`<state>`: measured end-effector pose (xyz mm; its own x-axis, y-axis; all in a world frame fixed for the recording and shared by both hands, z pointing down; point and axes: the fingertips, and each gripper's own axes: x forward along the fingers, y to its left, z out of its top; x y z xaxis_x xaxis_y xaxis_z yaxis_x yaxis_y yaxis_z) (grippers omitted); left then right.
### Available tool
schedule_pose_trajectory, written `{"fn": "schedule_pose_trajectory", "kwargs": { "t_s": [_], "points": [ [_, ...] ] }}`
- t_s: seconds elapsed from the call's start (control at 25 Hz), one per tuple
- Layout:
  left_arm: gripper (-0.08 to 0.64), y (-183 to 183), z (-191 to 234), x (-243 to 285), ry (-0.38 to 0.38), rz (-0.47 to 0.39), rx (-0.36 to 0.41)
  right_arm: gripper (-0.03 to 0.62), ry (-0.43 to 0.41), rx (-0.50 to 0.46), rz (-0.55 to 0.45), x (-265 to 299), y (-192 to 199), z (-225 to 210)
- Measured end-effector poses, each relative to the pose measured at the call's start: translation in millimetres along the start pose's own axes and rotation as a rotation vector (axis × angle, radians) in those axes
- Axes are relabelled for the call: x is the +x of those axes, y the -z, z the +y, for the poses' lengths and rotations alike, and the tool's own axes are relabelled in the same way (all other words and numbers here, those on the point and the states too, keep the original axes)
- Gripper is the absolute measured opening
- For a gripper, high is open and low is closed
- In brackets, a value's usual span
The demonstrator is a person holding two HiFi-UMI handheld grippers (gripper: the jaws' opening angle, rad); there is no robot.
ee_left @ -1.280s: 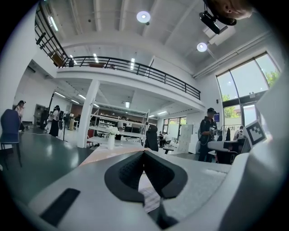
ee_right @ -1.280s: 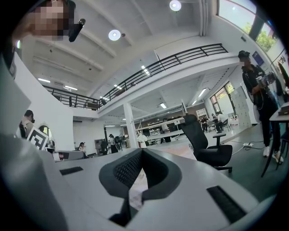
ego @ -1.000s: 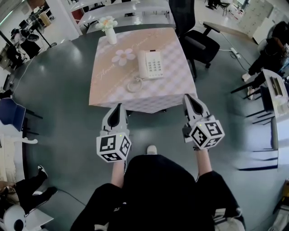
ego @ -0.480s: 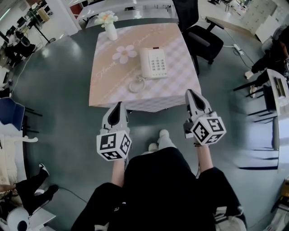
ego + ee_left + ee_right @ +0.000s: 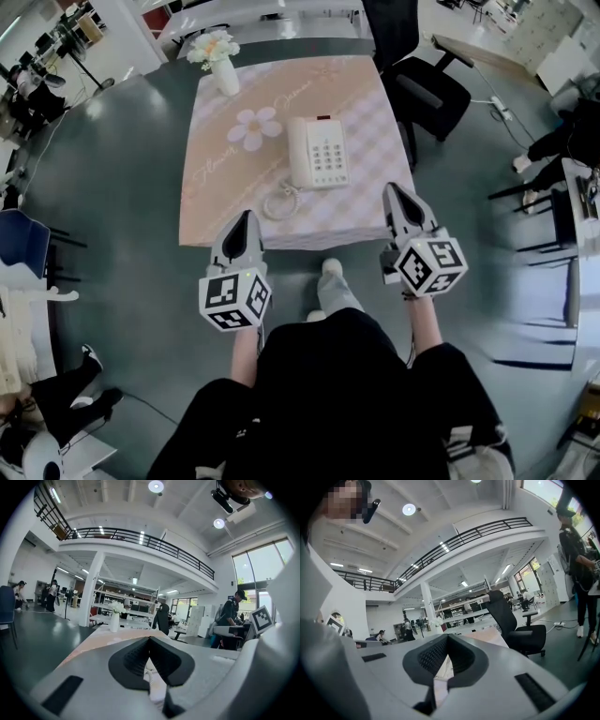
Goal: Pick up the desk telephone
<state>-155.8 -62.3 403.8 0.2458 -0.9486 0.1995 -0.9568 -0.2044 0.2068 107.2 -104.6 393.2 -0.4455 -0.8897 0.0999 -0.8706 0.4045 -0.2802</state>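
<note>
The white desk telephone (image 5: 317, 153) lies on a table (image 5: 356, 220) covered with a pink checked cloth, its handset on the left and its coiled cord (image 5: 279, 200) looping toward the near edge. My left gripper (image 5: 246, 220) is shut and empty, with its tip over the table's near edge, below and left of the cord. My right gripper (image 5: 391, 191) is also shut and empty, at the near right corner, right of the phone. Neither touches the phone. In the left gripper view, the shut left gripper (image 5: 149, 639) points across the tabletop. The right gripper (image 5: 447, 637) looks the same in its own view.
A white vase of flowers (image 5: 217, 58) stands at the table's far left corner, and a flower print (image 5: 255, 127) lies left of the phone. A black office chair (image 5: 422, 84) is to the table's right. My shoe (image 5: 330, 272) is by the table's near edge. Desks and people ring the room.
I have stepped toward the table. It now sits closer, and both shut gripper tips have gone from short of its near edge to over it.
</note>
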Motion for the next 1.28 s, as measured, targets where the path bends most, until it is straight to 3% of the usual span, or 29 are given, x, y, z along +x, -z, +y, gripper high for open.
{"fn": "schedule_pose_trajectory", "kwargs": {
  "t_s": [0.76,1.28],
  "points": [
    [-0.001,12.7,4.4,110.2,-0.063,0.094,-0.058,-0.008,-0.076,0.058,0.11,110.6,6.0,-65.4],
    [-0.002,48.7,4.9,145.7,-0.043,0.262,-0.079,-0.008,-0.106,0.114,0.241,141.0,42.8,-74.8]
  ]
}}
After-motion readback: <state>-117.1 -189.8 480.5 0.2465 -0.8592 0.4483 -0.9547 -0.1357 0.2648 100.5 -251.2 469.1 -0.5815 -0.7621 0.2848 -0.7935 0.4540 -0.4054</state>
